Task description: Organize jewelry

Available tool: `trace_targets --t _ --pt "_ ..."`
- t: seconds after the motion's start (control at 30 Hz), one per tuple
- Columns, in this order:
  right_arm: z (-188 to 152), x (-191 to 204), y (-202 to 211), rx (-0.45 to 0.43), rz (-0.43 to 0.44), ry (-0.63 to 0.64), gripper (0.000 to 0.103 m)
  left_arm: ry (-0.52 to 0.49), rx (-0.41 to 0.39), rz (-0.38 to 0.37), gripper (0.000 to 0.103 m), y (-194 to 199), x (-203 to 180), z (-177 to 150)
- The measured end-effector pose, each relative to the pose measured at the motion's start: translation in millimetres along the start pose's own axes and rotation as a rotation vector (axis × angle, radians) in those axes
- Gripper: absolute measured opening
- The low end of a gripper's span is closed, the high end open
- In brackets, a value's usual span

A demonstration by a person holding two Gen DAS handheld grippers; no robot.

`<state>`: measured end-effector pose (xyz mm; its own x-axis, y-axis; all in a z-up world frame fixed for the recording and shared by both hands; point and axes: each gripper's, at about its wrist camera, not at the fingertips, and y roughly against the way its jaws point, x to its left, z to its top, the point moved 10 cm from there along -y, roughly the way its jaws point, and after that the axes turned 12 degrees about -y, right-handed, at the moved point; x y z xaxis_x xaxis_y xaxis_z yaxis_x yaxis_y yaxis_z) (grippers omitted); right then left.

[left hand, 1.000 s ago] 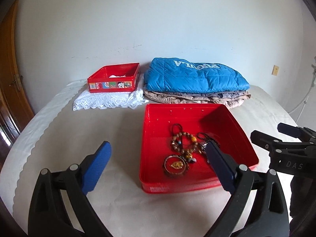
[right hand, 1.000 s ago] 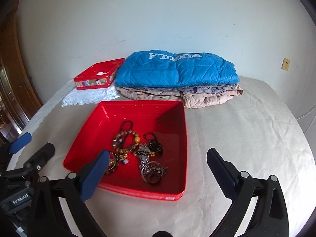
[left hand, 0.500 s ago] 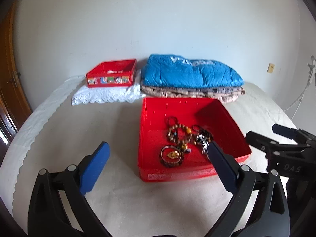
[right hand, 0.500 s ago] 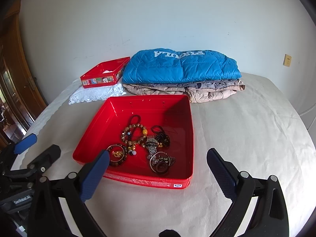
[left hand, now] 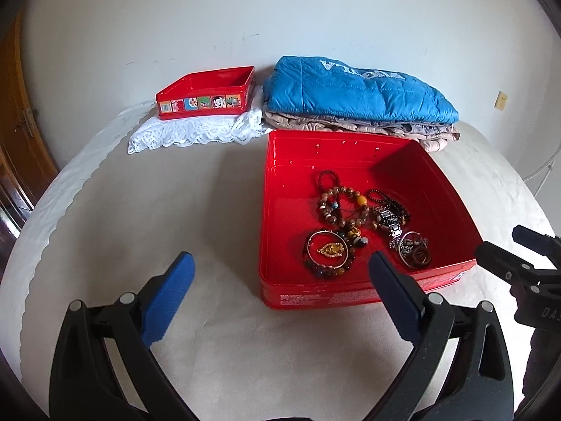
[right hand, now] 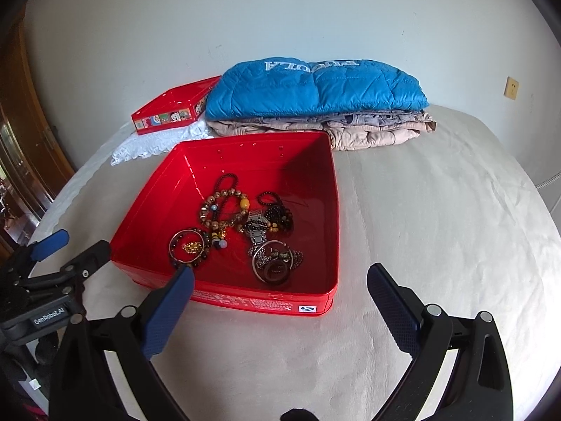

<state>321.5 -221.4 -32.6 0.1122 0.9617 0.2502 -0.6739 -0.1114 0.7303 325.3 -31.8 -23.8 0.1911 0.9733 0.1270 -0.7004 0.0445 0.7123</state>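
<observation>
A red tray (left hand: 301,147) (right hand: 335,217) lies on the bed and holds a tangle of jewelry: a wooden bead bracelet (left hand: 342,203) (right hand: 224,207), a metal watch (left hand: 389,222) (right hand: 257,231), a bangle around a gold pendant (left hand: 329,249) (right hand: 189,245), and a ring-shaped piece (left hand: 415,254) (right hand: 275,266). My left gripper (left hand: 280,280) hovers open before the tray's near left corner, holding nothing. My right gripper (right hand: 280,293) is open and empty over the tray's near wall. Each gripper appears at the edge of the other's view.
A smaller red tin (left hand: 207,96) (right hand: 168,110) with cartoon pictures sits on a white lace cloth (left hand: 196,131) at the back left. A folded blue jacket (left hand: 357,91) (right hand: 315,86) on beige clothes lies behind the tray. Bare bed surface spreads left and right. A wooden door (left hand: 17,122) is at left.
Both cameras have tilted down and drawn nearer to the red tray, which now looks larger. Both grippers have stayed open and empty.
</observation>
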Motion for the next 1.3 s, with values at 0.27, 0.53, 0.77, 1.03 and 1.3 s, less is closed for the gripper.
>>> trace_targets --t 0.27,0.53,0.77,1.03,1.3 --pt "-3.2 2.4 -0.7 0.005 -0.001 0.011 0.099 -0.002 -0.004 -0.013 0.098 -1.1 -2.3 1.3" --pt "-3.3 3.4 -3.1 0.009 -0.004 0.014 0.099 0.004 -0.009 -0.020 0.098 0.8 -1.8 2.4" --pt "-4.5 4.6 -3.0 0.010 -0.004 0.013 0.099 0.005 -0.009 -0.020 0.098 1.0 -2.2 2.4" --pt "-4.7 4.7 -3.2 0.010 -0.004 0.014 0.099 0.004 -0.010 -0.019 0.098 1.2 -2.1 2.3" --pt "-5.0 5.2 -3.0 0.009 -0.005 0.013 0.099 0.004 -0.010 -0.019 0.098 0.8 -2.1 2.1"
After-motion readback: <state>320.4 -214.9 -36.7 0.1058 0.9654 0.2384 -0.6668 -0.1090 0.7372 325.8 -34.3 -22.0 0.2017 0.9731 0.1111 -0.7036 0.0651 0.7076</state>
